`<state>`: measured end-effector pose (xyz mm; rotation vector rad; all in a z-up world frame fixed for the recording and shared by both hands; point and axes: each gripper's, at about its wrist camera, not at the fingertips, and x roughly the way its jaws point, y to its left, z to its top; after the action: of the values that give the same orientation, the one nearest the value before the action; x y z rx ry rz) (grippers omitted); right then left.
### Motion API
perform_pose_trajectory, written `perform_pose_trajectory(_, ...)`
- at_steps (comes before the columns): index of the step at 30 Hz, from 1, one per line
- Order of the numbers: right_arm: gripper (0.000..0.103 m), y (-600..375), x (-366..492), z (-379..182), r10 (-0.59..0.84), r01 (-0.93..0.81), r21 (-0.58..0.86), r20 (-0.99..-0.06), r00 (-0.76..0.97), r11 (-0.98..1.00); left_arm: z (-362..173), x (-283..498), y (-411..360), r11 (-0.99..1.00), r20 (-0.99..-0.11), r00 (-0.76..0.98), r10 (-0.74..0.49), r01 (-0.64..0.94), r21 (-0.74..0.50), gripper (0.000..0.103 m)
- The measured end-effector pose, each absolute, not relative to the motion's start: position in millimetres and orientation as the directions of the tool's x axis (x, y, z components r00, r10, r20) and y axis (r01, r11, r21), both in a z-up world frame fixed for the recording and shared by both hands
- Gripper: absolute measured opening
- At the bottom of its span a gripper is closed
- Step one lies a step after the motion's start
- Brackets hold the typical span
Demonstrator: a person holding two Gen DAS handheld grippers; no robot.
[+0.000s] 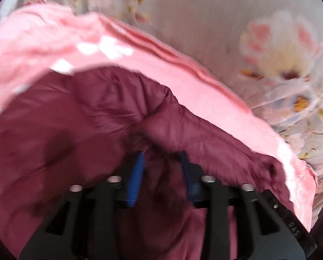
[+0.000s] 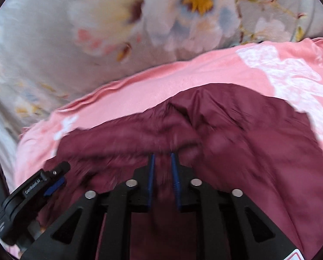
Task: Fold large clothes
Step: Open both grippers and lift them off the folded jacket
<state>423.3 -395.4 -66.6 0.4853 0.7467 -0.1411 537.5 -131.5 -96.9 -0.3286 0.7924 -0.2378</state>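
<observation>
In the left wrist view, the left tool point(image 1: 161, 153) has its blue-padded fingers point(image 1: 136, 179) closed onto a bunched fold of the dark maroon quilted puffer garment point(image 1: 64, 134), the fabric pinched between them. The garment fills the lower part of the view and lies on a pink fleece blanket with white patterns point(image 1: 183, 82), which in turn rests on a grey floral-print bed sheet point(image 1: 204, 10). The picture is blurred.

In the right wrist view, the right tool point(image 2: 162, 155) stands at a narrow gap, its blue pads point(image 2: 151, 179) pinching a ridge of the same maroon garment point(image 2: 258, 140). The pink blanket point(image 2: 172, 82) shows beyond it, and the floral sheet point(image 2: 42, 43) above that. At the lower left edge the left tool point(image 2: 53, 176) rests against the maroon cloth.
</observation>
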Motion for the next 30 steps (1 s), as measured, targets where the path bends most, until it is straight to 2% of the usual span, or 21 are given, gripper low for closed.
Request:
perform_pose_trajectory(2, 0.021, -392, 382, -46, 0.058, 0.267, 0.393, -0.646, 0.761, 0.880, -80, 509, -121, 0.934, -0.640, 0.697, -0.323, 0.125, -0.335, 0.054)
perform_pose_trajectory(5, 0.034, -391, 325, -22, 0.058, 0.261, 0.418, -0.614, 0.787, 0.870, -58, 463, -99, 0.939, -0.644, 0.689, -0.333, 0.185, -0.289, 0.059)
perform_pose_trajectory(6, 0.042, -390, 299, -13, 0.054, 0.257, 0.421, -0.600, 0.798, 0.870, -53, 446, -88, 0.938, -0.646, 0.683, -0.339, 0.197, -0.284, 0.067)
perform_pose_trajectory(7, 0.050, -389, 273, -4, 0.033, 0.263, 0.404, -0.594, 0.804, 0.876, -50, 434, -81, 0.938, -0.650, 0.679, -0.342, 0.201, -0.284, 0.071)
perform_pose_trajectory(11, 0.065, -384, 182, 7, -0.070, 0.301, 0.292, -0.602, 0.795, 0.908, -44, 366, -28, 0.948, -0.646, 0.696, -0.314, 0.186, -0.260, 0.085)
perform_pose_trajectory(13, 0.071, -383, 148, 4, -0.102, 0.325, 0.256, -0.623, 0.776, 0.911, -49, 340, -3, 0.957, -0.671, 0.685, -0.284, 0.159, -0.243, 0.086)
perform_pose_trajectory(17, 0.077, -389, 86, -13, -0.151, 0.394, 0.230, -0.667, 0.730, 0.890, -63, 297, 41, 0.977, -0.707, 0.677, -0.207, 0.100, -0.191, 0.086)
perform_pose_trajectory(21, 0.078, -400, 45, -33, -0.147, 0.457, 0.268, -0.710, 0.689, 0.848, -75, 272, 78, 0.986, -0.732, 0.665, -0.145, 0.035, -0.163, 0.086)
perform_pose_trajectory(25, 0.078, -406, 17, -51, -0.087, 0.479, 0.354, -0.725, 0.683, 0.803, -89, 259, 124, 0.970, -0.756, 0.641, -0.132, -0.074, -0.232, 0.087)
perform_pose_trajectory(30, 0.078, -406, 9, -66, -0.029, 0.481, 0.422, -0.728, 0.685, 0.769, -115, 259, 164, 0.920, -0.792, 0.576, -0.202, -0.165, -0.355, 0.087)
